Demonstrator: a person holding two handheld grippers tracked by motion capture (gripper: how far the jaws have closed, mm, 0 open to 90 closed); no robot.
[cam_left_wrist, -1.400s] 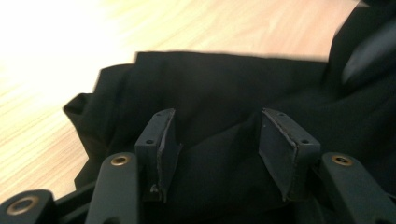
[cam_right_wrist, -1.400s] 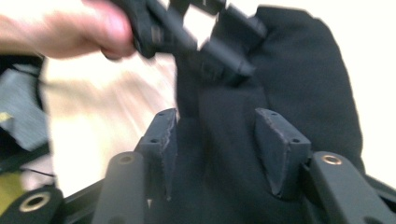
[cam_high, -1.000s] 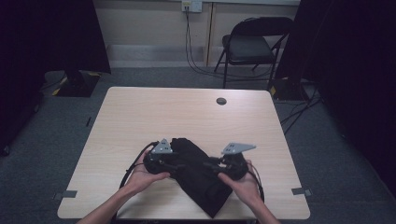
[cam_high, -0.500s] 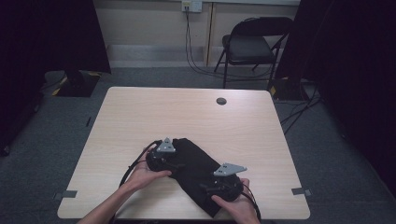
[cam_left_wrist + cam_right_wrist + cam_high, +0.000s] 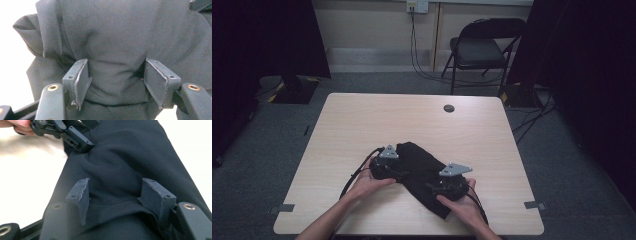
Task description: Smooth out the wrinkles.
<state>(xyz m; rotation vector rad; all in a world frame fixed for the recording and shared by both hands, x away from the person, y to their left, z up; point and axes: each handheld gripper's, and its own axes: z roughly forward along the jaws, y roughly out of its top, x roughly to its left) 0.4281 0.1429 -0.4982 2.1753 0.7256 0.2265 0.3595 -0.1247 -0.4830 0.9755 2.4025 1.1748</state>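
From the high view, the black garment [image 5: 422, 175] lies near me on the desk [image 5: 362, 120], its long axis running far-left to near-right; my left hand-held gripper [image 5: 393, 170] and right hand-held gripper [image 5: 437, 187] sit on it. In the left gripper view, the cloth [image 5: 112, 50] bulges between spread jaws that have just been opening. In the right gripper view, likewise parted over a fold [image 5: 117, 192], ungripped.

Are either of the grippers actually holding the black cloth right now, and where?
Neither grips it: the left gripper and right gripper stand open astride folds of the black cloth.
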